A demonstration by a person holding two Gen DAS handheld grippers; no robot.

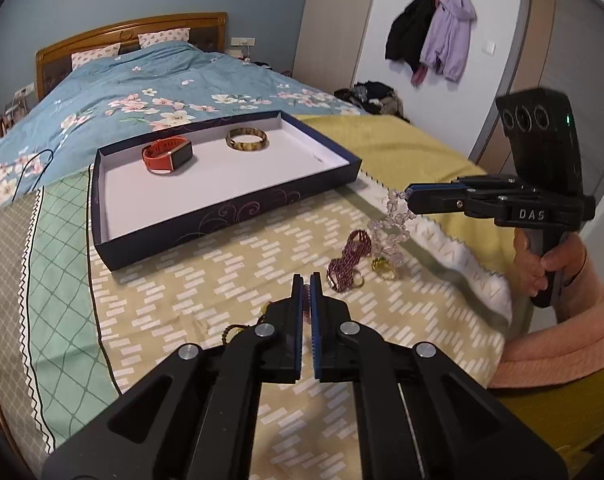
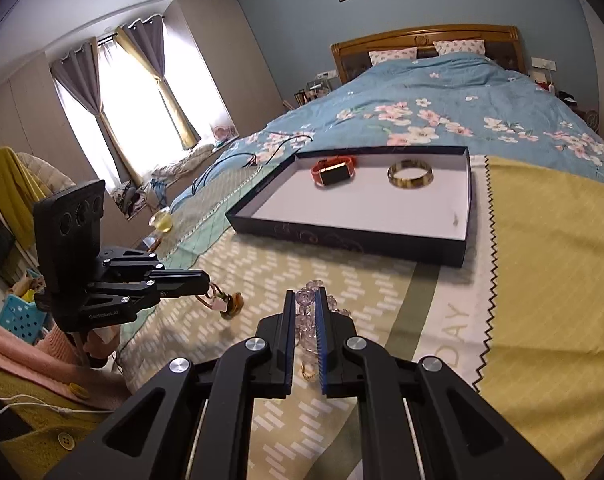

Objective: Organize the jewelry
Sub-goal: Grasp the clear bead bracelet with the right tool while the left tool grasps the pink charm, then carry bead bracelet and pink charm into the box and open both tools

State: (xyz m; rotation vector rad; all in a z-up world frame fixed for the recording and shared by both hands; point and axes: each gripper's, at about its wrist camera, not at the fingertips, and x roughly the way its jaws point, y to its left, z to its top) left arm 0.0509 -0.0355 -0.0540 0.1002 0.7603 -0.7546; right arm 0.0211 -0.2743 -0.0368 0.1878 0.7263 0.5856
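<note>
Two strands are pinched: clear bead bracelet (image 2: 306,312) in right hand-held gripper (image 2: 304,304), apparently brown cord bracelet (image 2: 222,300) in left hand-held gripper (image 1: 306,286), tray (image 1: 230,216) lying ahead of both, neither clearly nearer.

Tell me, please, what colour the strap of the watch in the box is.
The watch strap is orange-red, seen best in the left wrist view.

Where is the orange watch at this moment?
The orange watch lies inside the dark box on the bed, at its far end, left of the amber bangle in both views.
</note>
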